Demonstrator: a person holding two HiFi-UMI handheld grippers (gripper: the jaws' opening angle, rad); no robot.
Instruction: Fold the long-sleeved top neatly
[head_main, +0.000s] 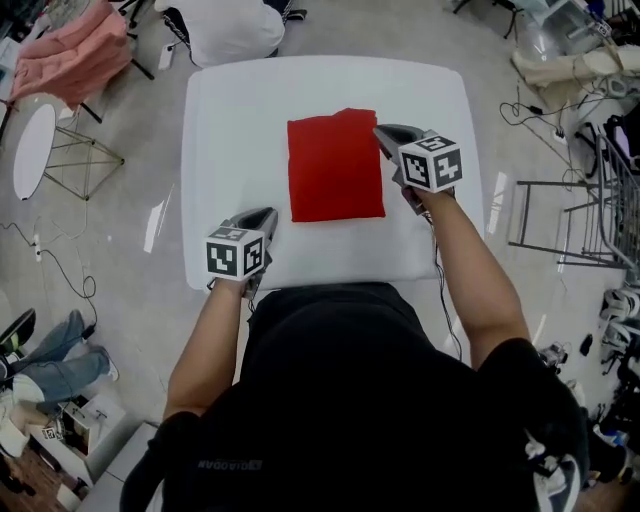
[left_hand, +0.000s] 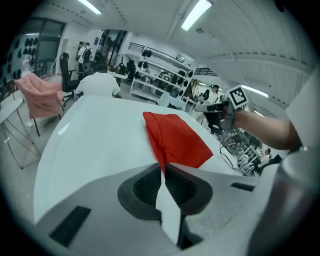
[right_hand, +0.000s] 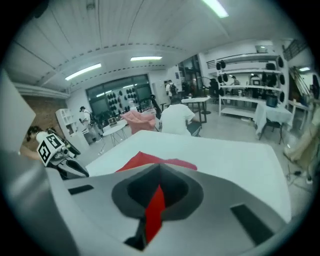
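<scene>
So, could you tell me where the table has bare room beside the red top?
The table is bare in a wide strip left of the red top, a band beyond it, and a band on its near side. Crowded: the top's right edge, under the right gripper, and the near-left corner, by the left gripper.

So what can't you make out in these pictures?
- Red top: sleeves and underside are tucked inside its own folds, every view.
- Right claw: head view can't show whether its tip touches the top.
- White table: near edge's middle hidden by the person's body, head view.
- Right gripper view: the claw's own body covers most of the top.
</scene>
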